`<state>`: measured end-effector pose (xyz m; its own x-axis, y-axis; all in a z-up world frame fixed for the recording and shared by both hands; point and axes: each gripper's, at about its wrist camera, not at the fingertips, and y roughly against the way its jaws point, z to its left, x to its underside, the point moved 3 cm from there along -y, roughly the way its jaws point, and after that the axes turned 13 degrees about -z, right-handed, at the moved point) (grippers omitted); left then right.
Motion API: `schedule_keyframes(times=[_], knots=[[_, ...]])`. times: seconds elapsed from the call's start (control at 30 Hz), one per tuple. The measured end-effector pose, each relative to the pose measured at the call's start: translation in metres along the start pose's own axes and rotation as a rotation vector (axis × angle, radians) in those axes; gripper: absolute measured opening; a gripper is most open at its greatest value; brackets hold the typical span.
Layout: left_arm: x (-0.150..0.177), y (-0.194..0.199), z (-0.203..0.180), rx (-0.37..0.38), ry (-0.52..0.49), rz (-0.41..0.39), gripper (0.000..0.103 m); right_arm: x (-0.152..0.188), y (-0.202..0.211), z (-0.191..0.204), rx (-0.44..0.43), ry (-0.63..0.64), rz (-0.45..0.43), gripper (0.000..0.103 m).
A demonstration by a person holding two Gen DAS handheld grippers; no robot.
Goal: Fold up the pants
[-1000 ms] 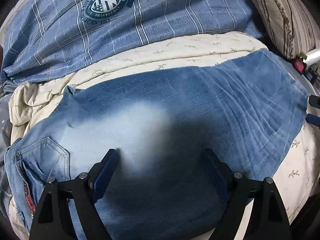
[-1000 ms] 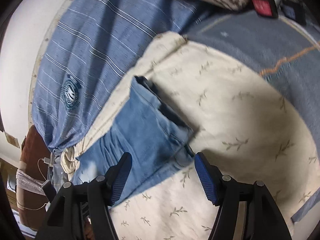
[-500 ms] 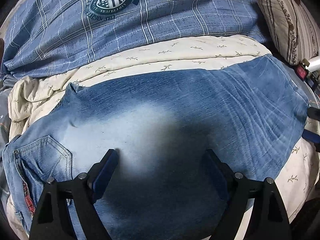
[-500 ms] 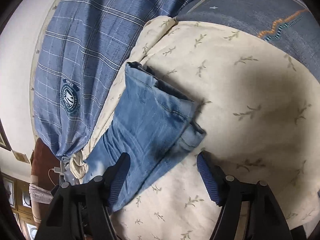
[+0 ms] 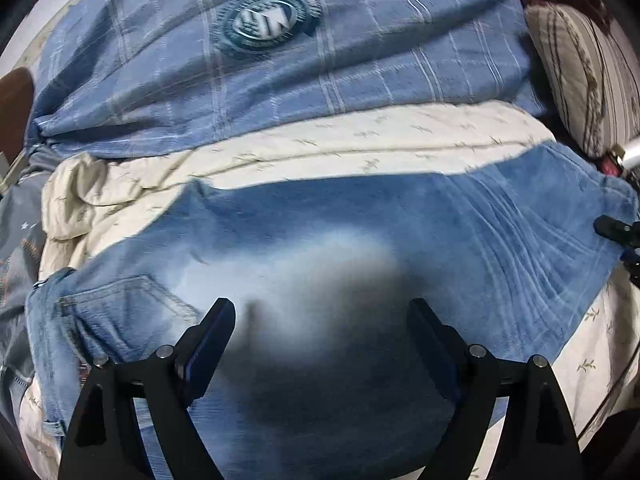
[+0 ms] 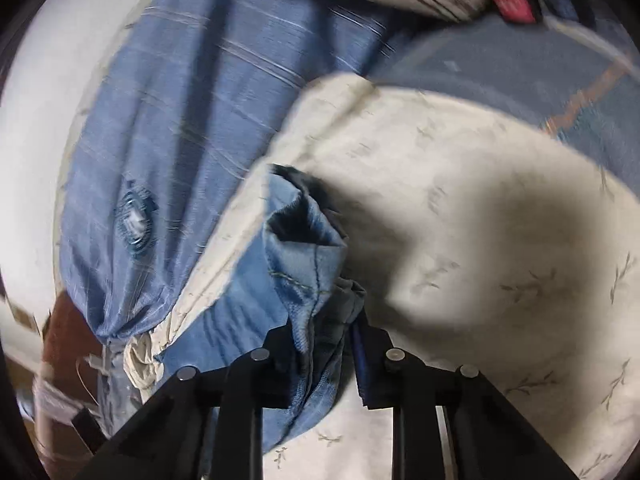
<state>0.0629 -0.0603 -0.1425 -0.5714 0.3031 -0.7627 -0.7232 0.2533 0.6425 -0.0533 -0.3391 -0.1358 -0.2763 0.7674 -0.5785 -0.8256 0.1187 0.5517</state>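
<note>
Blue jeans [image 5: 360, 248] lie folded lengthwise across a cream leaf-print sheet [image 5: 360, 140], the waist and a back pocket [image 5: 128, 300] at the left, the leg ends at the right. My left gripper [image 5: 320, 320] is open and hovers just over the thigh part of the jeans. My right gripper [image 6: 324, 332] is shut on the hem end of the jeans [image 6: 304, 248], which bunches up between its fingers. The right gripper's tip also shows at the right edge of the left wrist view [image 5: 620, 236].
A blue plaid cover with a round badge [image 5: 268, 20] lies behind the jeans. A striped pillow [image 5: 584, 64] is at the far right. A dark blue quilt [image 6: 520, 72] and a red item [image 6: 512, 4] lie beyond the sheet.
My right gripper has moved onto the leg hem and shut on it, bunching the cloth. My left gripper stayed open and shifted slightly over the jeans.
</note>
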Motion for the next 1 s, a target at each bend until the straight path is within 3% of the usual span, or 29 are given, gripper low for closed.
schedule_keyframes(times=[0.3,0.47,0.6,0.67,0.77,0.83,1.0], knots=[[-0.008,0.02,0.049,-0.073,0.069,-0.073,0.088,0.039,0.029,0.094,-0.075,0.286,-0.073,0.021],[-0.008,0.029,0.078,-0.109,0.12,-0.096,0.088,0.083,0.026,0.132,-0.135,0.358,0.002,0.021],[-0.004,0.036,0.101,-0.138,0.163,-0.104,0.088,0.128,0.006,0.155,-0.153,0.408,0.111,0.021],[-0.001,0.038,0.111,-0.152,0.182,-0.104,0.088,0.15,-0.008,0.161,-0.156,0.41,0.19,0.025],[0.002,0.038,0.124,-0.168,0.2,-0.099,0.088,0.173,-0.026,0.163,-0.161,0.402,0.305,0.039],[0.003,0.037,0.128,-0.174,0.206,-0.094,0.088,0.183,-0.024,0.169,-0.209,0.429,0.309,0.066],[0.0,0.035,0.12,-0.139,0.224,-0.093,0.088,0.179,-0.002,0.186,-0.31,0.575,0.322,0.07]])
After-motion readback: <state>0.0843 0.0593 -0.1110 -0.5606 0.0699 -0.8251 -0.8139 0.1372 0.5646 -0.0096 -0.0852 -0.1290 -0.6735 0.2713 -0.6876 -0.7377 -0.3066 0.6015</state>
